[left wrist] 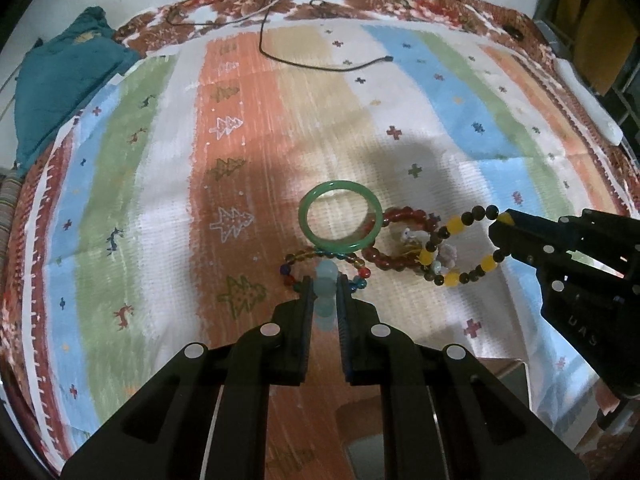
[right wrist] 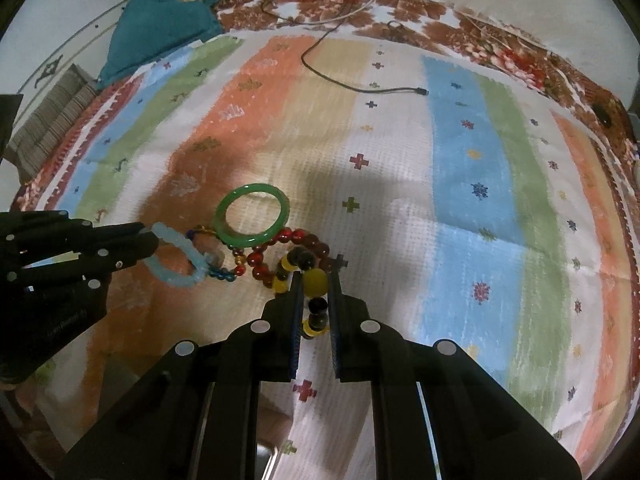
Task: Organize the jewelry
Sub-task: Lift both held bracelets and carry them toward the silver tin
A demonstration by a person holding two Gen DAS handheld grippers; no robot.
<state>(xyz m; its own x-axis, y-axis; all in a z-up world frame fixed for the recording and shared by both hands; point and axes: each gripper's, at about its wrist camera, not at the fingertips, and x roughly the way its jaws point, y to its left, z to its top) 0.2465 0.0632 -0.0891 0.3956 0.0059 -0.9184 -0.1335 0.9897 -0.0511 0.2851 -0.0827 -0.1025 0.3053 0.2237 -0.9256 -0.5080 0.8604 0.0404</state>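
The left gripper [left wrist: 325, 286] is clenched on a pale blue bead bracelet [right wrist: 176, 258], whose loop hangs off the tips toward the pile on the striped cloth [left wrist: 400, 92]. The right gripper [right wrist: 316, 280] is clamped on a yellow-and-dark bead bracelet [left wrist: 460, 246], which trails from its tips back toward the middle. Between the two lie a green bangle [left wrist: 340, 216], flat and open side up, a red bead bracelet [left wrist: 396, 240] just to its right and touching it, and a multicoloured bead strand [left wrist: 320, 258] partly under the bangle's near rim. The held loops overlap the pile, so drawing each outward along its own gripper's line looks the way to separate them
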